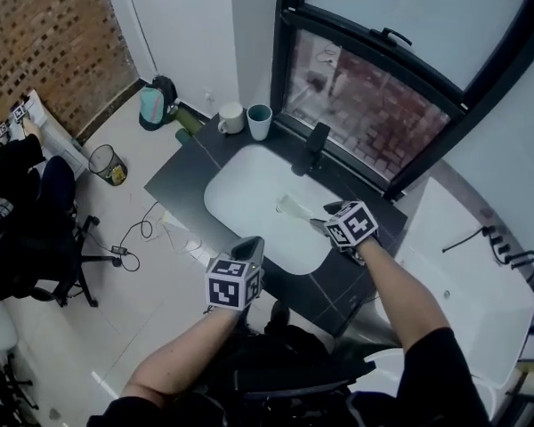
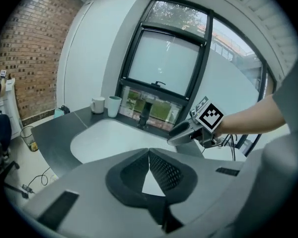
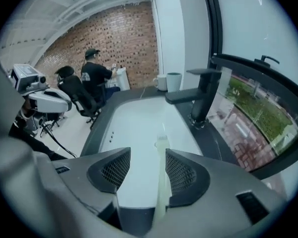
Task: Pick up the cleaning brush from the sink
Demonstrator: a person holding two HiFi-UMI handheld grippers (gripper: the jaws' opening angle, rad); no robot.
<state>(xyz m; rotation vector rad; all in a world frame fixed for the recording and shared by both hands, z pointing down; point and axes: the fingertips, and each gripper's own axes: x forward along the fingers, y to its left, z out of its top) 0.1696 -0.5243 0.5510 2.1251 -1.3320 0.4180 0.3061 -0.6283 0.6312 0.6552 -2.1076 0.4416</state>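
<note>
Looked down on a tiled room with a brick wall (image 1: 44, 34) and a big window (image 1: 400, 69). Faced a dark counter (image 1: 182, 181) with a white sink (image 1: 240, 194) and 2 mugs (image 1: 259, 121). Found the pale brush (image 3: 162, 152) lying in the sink near the tap (image 1: 313, 145). Judged it light, stiff, probably wet and slippery on the smooth basin; best taken mid-handle. Held the right gripper (image 3: 148, 158) wide, handle between the jaws, unpressed. Held the left gripper (image 2: 149, 153) closed on nothing.
</note>
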